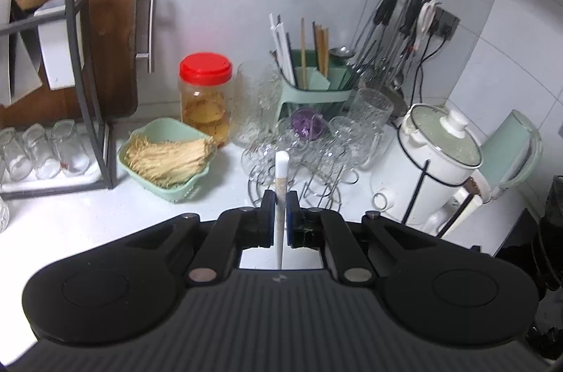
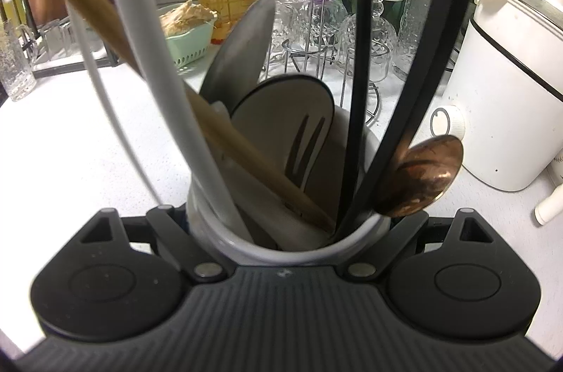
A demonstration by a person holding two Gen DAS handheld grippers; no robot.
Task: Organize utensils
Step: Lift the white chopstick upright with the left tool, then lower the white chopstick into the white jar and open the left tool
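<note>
Your left hand-held gripper [image 1: 280, 217] is clamped on a thin white utensil handle [image 1: 282, 175] above the desk [image 1: 88, 217]; your right hand-held gripper [image 2: 288, 231] grips the grey utensil holder [image 2: 292, 252], crowded with spatulas.

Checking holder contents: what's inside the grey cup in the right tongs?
In the grey cup: slotted spatula, wooden handle, white handle, two black handles, copper spoon at its rim. The cup's bottom and the lower ends are hidden.
</note>
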